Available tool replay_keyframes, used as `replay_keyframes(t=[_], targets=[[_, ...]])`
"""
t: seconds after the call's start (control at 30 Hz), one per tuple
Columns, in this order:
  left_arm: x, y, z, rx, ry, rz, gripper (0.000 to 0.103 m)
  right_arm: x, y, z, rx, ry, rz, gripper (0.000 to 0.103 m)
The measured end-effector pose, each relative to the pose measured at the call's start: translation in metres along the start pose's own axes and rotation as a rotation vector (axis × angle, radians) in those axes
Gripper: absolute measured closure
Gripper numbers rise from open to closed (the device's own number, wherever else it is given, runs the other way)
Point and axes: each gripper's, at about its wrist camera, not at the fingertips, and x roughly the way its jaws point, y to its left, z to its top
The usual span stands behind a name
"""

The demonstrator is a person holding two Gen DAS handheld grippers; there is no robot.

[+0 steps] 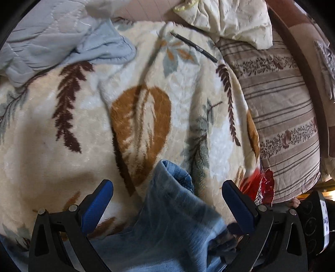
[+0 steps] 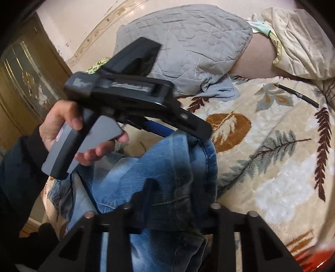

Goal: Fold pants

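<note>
Blue jeans [image 1: 171,211] lie bunched on a cream leaf-patterned blanket [image 1: 83,129], reaching up between my left gripper's fingers. My left gripper [image 1: 167,194] is open, its blue pads well apart on either side of the denim. In the right wrist view the jeans [image 2: 159,167] are gathered in a thick fold, and my right gripper [image 2: 169,196] is shut on that fold. The left gripper [image 2: 159,128], held in a bare hand [image 2: 60,121], hovers over the top of the jeans there.
A black pen [image 1: 194,47] lies on the blanket at the back. A grey quilt [image 1: 52,41] is at the back left, a cream pillow [image 1: 228,16] at the back, a striped floral pillow [image 1: 280,117] on the right. A red shiny wrapper [image 1: 263,186] lies by it.
</note>
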Motion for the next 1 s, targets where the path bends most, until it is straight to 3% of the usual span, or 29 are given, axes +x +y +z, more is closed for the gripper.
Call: replay_keyframes(t=[0.03, 0.07, 0.17, 0.23, 0.3, 0.47, 0.57, 0.7, 0.77, 0.9, 1.0], targets=[[0.000, -0.003, 0.000, 0.003, 0.010, -0.003, 0.001, -0.002, 0.000, -0.003, 0.001, -0.002, -0.001, 0.088], [0.000, -0.006, -0.001, 0.010, 0.018, -0.006, 0.010, -0.005, 0.001, -0.007, -0.003, -0.009, -0.003, 0.092], [0.005, -0.019, -0.007, 0.062, 0.073, 0.036, 0.047, -0.012, 0.004, -0.017, -0.017, -0.020, -0.028, 0.093], [0.010, -0.031, -0.013, 0.113, 0.105, 0.074, 0.062, -0.016, 0.006, -0.023, -0.025, -0.028, -0.041, 0.093], [0.013, -0.039, -0.017, 0.135, 0.115, 0.115, 0.088, -0.018, 0.011, -0.028, -0.042, -0.027, -0.062, 0.093], [-0.008, -0.067, -0.030, 0.222, 0.069, 0.203, 0.096, -0.031, 0.023, -0.039, -0.076, -0.051, -0.104, 0.094], [-0.048, -0.088, -0.029, 0.254, -0.038, 0.256, 0.096, -0.044, 0.032, -0.032, -0.113, -0.103, -0.125, 0.095], [-0.115, -0.116, -0.007, 0.254, -0.240, 0.290, 0.096, -0.075, 0.046, 0.007, -0.179, -0.259, -0.200, 0.095], [-0.128, -0.120, 0.009, 0.236, -0.292, 0.293, 0.096, -0.085, 0.044, 0.028, -0.164, -0.297, -0.233, 0.095], [-0.099, -0.112, 0.044, 0.189, -0.278, 0.288, 0.096, -0.072, 0.011, 0.055, -0.011, -0.272, -0.265, 0.095], [-0.047, -0.082, 0.063, 0.113, -0.223, 0.231, 0.096, -0.039, -0.039, 0.047, 0.244, -0.195, -0.185, 0.095]])
